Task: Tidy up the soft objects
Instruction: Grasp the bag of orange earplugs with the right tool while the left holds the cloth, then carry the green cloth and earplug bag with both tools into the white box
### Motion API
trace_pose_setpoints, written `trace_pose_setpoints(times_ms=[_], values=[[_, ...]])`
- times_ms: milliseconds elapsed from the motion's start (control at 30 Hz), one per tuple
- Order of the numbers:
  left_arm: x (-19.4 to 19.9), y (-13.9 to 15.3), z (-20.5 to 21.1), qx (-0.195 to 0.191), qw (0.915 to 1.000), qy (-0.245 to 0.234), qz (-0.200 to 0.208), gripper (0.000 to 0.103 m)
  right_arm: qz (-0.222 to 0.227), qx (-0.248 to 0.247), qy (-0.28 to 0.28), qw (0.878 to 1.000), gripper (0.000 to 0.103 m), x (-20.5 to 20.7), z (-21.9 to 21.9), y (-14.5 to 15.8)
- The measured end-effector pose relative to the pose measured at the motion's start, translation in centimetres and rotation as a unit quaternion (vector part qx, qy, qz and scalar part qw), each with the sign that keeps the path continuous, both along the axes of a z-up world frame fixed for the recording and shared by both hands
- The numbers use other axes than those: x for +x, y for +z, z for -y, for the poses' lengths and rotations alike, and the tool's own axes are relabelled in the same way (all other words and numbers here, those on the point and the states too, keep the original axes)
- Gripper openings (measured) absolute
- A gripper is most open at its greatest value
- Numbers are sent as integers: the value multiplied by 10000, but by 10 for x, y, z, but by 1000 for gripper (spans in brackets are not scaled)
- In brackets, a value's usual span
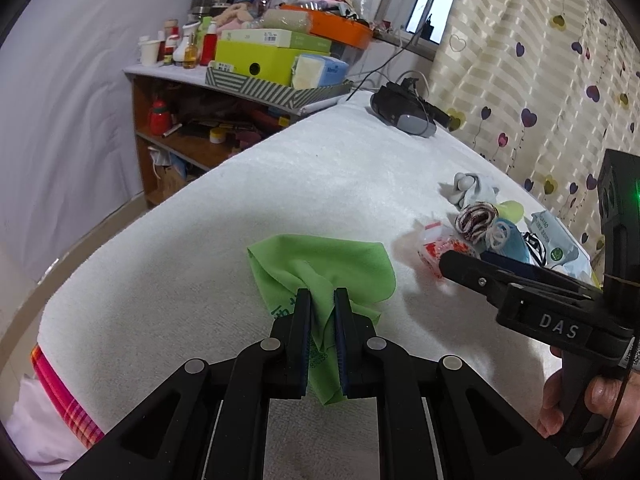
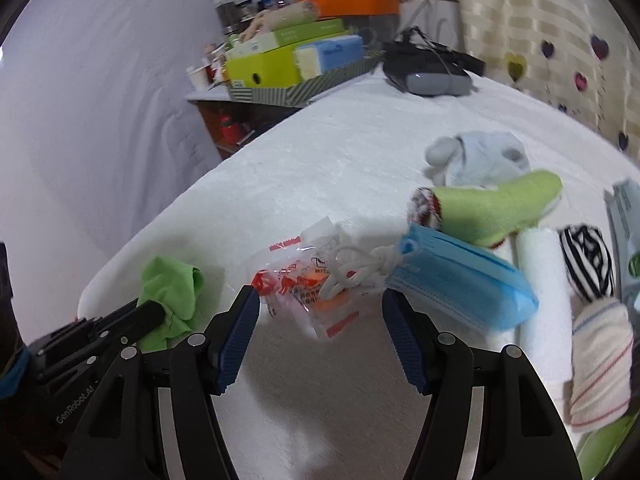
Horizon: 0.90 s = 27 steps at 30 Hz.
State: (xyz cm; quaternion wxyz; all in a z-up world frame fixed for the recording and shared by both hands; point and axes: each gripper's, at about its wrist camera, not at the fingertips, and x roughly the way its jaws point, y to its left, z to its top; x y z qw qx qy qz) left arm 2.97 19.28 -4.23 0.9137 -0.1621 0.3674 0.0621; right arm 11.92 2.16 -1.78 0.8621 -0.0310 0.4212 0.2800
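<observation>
A white terry-covered bed [image 1: 280, 184] carries everything, with a heart-patterned curtain [image 1: 532, 60] along its far right side and a wooden shelf unit [image 1: 176, 136] at its far left corner. On top of that shelf sits a striped tray [image 1: 256, 88] holding a lime-green box [image 1: 256, 58], a flatter green box stacked on it and a blue tissue pack [image 1: 320, 70]; an orange box [image 1: 340, 26] stands behind, with bottles and a paper cup to the left. A black and grey headset [image 1: 404, 110] lies at the far end of the bed. The soft things crowd the right side: a pale blue sock bundle [image 2: 480, 156] farthest, a lime-green sock [image 2: 496, 208] lying partly over a blue face-mask pack [image 2: 460, 280], a white roll [image 2: 540, 276], a black-and-white striped bundle [image 2: 586, 264], a cream cloth with thin coloured stripes [image 2: 600, 364] and a wet-wipe packet [image 1: 556, 240] at the edge. A clear bag with red print [image 2: 304, 292] and a knotted white cord [image 2: 352, 268] lie just ahead of the right hand-held gripper [image 2: 316, 336], whose jaws stand wide apart and empty; that bag lies between it and the mask pack. The left hand-held gripper [image 1: 322, 320] is clenched on a crumpled green cloth [image 1: 320, 268], which rests on the bed well left of the pile. A person's hand [image 1: 592, 396] grasps the right tool's handle.
</observation>
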Motion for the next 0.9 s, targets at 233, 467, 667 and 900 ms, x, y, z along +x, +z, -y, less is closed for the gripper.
trace_pose_setpoints(times_ms=[233, 467, 667, 900], values=[[-2, -1, 0, 7, 10000, 27, -16, 11, -56, 111, 167, 9998, 47, 9, -9, -3], [-3, -2, 0, 18, 10000, 20, -24, 11, -208, 281, 344, 9988, 21, 7, -11, -8], [-5, 3, 2, 39, 10000, 11, 45, 11, -6, 395, 530, 9978, 19, -14, -6, 4], [-13, 21, 21, 122, 9996, -136, 209, 11, 185, 548, 428, 9974, 19, -37, 17, 22]])
